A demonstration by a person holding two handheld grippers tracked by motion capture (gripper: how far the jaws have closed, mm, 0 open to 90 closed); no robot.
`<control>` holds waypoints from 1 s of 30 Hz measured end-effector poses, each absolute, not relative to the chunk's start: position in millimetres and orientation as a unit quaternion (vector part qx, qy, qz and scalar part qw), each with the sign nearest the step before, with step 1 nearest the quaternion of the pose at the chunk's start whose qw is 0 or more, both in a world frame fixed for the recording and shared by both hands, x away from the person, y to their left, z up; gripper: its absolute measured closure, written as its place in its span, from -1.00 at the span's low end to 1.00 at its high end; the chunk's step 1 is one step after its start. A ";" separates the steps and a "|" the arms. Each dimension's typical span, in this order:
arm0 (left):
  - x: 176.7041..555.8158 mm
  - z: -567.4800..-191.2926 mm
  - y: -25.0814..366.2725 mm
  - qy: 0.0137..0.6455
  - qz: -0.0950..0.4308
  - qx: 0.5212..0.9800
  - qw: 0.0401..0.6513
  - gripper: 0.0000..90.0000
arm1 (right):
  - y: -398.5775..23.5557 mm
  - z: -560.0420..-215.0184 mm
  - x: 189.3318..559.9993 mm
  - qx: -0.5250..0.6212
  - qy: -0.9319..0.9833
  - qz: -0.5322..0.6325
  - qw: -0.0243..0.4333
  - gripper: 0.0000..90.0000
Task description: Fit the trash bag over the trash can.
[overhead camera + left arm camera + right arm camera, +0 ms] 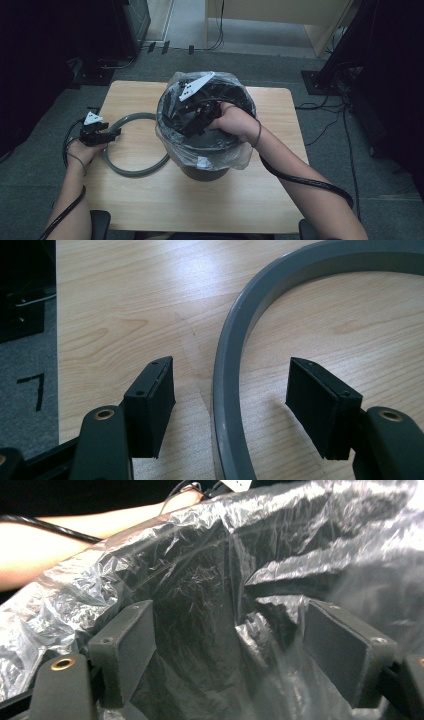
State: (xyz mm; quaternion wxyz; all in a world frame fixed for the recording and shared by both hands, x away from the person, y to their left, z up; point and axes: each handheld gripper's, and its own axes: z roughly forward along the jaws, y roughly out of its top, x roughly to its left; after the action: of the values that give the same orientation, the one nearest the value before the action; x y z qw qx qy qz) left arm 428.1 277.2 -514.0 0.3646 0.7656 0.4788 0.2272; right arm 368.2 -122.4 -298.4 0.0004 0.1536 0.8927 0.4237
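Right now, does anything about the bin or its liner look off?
Yes. The grey ring that likely clamps the liner lies loose on the table beside the bin, and the clear bag sits crumpled and uneven over the rim.

Grey carpet floor (30,165) — pale wooden table (260,200), dim room.

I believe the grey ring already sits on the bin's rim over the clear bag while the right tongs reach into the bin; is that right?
Not quite. The grey ring lies flat on the wooden table beside the bin, between the open left tongs, as the high view shows. The right tongs do reach into the bin, lined with the clear bag.
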 end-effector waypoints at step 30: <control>430.0 -514.9 273.9 0.491 0.217 0.767 0.351 -0.27 | -162.2 -304.5 427.1 0.290 0.873 0.384 0.077 -0.65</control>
State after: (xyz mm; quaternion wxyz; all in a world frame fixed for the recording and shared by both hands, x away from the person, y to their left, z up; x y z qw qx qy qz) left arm 430.0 273.9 -514.9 0.3507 0.7670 0.4913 0.2175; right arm 427.1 -162.2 -304.5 0.0766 0.2896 0.8732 0.3843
